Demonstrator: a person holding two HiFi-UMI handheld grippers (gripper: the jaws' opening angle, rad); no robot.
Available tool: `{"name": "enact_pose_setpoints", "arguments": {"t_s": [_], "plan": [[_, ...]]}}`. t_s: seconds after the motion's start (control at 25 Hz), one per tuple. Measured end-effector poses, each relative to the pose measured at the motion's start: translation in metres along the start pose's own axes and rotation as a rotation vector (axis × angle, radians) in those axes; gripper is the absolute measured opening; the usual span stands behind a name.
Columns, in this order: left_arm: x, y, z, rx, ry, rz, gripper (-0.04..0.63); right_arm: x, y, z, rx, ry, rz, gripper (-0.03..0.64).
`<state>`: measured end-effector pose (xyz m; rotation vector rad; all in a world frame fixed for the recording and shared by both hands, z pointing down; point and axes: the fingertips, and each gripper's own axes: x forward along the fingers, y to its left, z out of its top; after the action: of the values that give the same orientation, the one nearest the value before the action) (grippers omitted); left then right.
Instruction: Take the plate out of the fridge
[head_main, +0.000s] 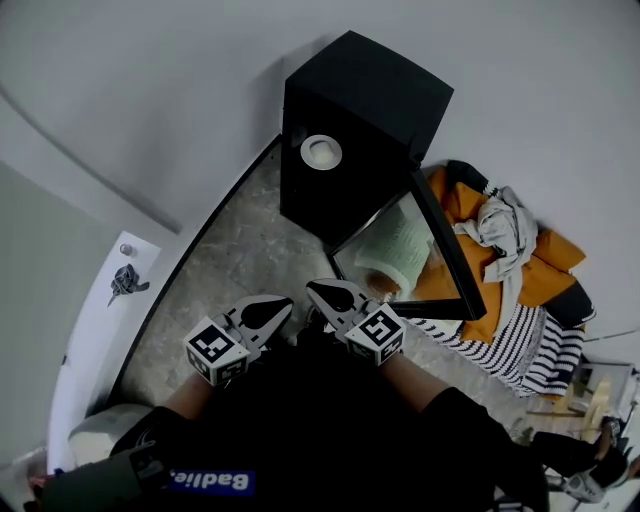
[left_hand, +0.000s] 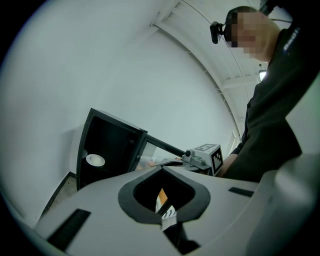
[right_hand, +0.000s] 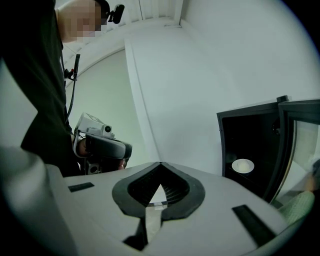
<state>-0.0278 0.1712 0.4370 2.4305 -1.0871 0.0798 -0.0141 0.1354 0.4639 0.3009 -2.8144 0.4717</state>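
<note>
A small white plate lies inside the black fridge, whose glass door stands open to the right. The plate also shows on a dark shelf in the left gripper view, and as a pale disc in the right gripper view. My left gripper and right gripper hover side by side in front of the fridge, well short of the plate. The left gripper has its jaw tips together with nothing held. The right gripper is shut and empty.
A heap of orange and striped clothes lies right of the fridge door, with a pale green cloth seen through the glass. A white board leans at the left. The grey stone floor runs between wall and fridge.
</note>
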Motion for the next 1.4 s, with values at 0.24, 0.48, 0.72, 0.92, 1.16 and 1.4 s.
{"name": "enact_pose_setpoints", "arguments": {"t_s": [0.24,0.48,0.72,0.92,1.16,1.4], "plan": [[0.023,0.028,0.022,0.023,0.018,0.028,-0.002,0.013,-0.037,0.009,0.012,-0.008,0.011,0.009],[0.046,0.059,0.047,0.019,0.018,0.083,-0.002,0.031,-0.077,0.021,0.003,-0.003,0.05,0.009],[0.07,0.068,0.051,0.012,0.024,0.106,-0.002,0.032,-0.105,0.016,0.018,0.019,0.072,0.009],[0.073,0.082,0.06,0.017,0.024,0.104,-0.002,0.041,-0.125,0.017,0.005,0.046,0.004,0.01],[0.075,0.094,0.064,0.013,0.034,0.05,-0.002,0.052,-0.135,0.02,0.01,0.069,-0.056,0.011],[0.064,0.111,0.072,0.008,0.061,0.034,-0.002,0.071,-0.141,0.021,0.01,0.097,-0.132,0.011]]}}
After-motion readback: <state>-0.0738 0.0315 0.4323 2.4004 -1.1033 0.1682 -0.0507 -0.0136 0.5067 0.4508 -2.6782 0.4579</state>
